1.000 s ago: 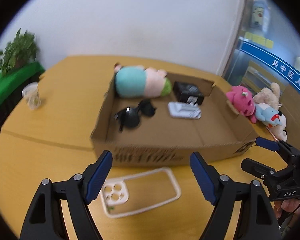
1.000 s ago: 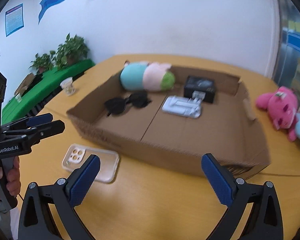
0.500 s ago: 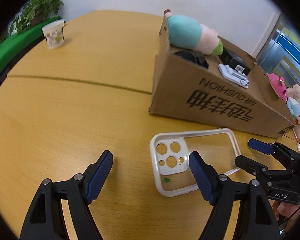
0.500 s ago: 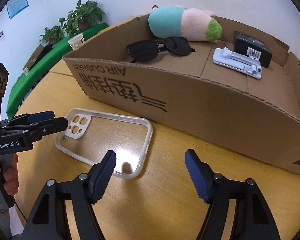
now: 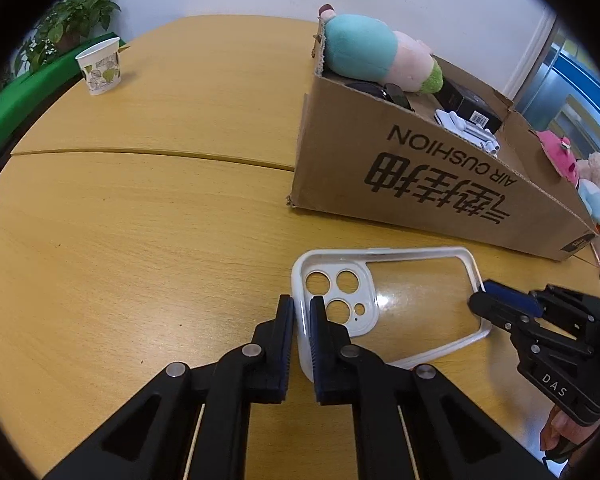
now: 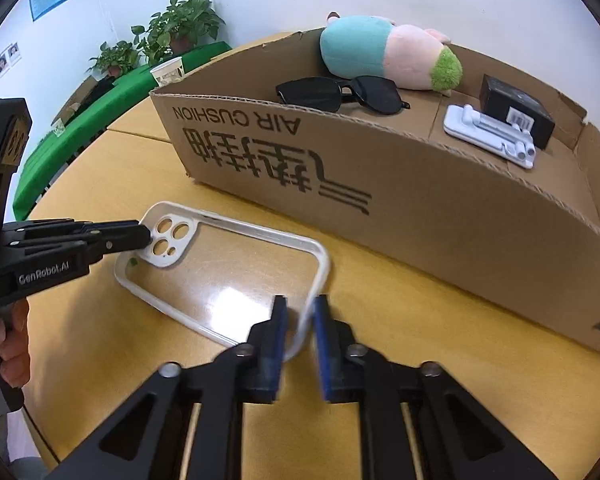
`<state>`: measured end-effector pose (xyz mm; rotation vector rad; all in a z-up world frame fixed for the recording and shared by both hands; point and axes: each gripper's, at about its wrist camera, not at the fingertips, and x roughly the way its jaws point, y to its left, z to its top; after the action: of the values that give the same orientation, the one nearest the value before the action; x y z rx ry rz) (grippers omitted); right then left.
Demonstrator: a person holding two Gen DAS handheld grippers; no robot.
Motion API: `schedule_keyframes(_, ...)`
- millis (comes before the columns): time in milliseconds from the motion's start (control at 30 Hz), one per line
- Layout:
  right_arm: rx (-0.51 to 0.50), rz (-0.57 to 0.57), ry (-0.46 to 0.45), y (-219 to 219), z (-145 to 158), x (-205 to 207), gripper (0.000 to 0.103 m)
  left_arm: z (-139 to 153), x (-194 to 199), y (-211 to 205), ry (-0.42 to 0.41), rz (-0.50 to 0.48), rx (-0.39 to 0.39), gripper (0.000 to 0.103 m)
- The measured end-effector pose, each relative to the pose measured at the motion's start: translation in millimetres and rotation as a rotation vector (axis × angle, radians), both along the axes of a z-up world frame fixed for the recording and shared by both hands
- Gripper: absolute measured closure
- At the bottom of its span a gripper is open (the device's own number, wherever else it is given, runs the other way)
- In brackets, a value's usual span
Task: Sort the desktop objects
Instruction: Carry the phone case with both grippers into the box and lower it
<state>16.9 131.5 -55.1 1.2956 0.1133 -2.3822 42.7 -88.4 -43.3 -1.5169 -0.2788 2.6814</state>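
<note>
Both wrist cams low, opposite ends, shared phone case (image 5: 404, 300).

Your view over the cardboard box (image 5: 440, 184) wall hides most of the sunglasses (image 5: 394, 94) and the white stand (image 5: 468, 132), plush toys (image 5: 592, 184) beyond the box cut by the picture's edge, your right tool (image 6: 300, 320) blurred at its pads, paper cup (image 6: 167, 73) half hidden behind the box corner.

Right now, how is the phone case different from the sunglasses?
The phone case is clear with a white rim; the sunglasses are black. The phone case lies on the table, outside the cardboard box; the sunglasses sit inside it. Both tools pinch the case; nothing holds the sunglasses.
</note>
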Motion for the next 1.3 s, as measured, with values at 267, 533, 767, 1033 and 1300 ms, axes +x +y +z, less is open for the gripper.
schedule_keyframes(267, -0.105, -0.042, 0.226, 28, 87, 36, 0.094, 72, 23, 9, 0.153, -0.018, 0.019, 0.097)
schedule_keyframes(533, -0.150, -0.149, 0.351, 83, 150, 15, 0.094, 151, -17, 50, 0.318, -0.143, 0.025, 0.097)
schedule_keyframes(767, -0.147, -0.219, 0.329, 123, 152, -25, 0.093, 149, -68, 84, 0.259, -0.222, 0.042, 0.097)
schedule_keyframes(1033, -0.141, -0.217, 0.160, 131, 110, -83, 0.090, 108, -127, 103, 0.085, -0.228, -0.023, 0.097)
schedule_keyframes(1300, -0.154, -0.198, -0.057, 131, 62, -129, 0.090, 50, -175, 106, -0.155, -0.213, -0.055, 0.097)
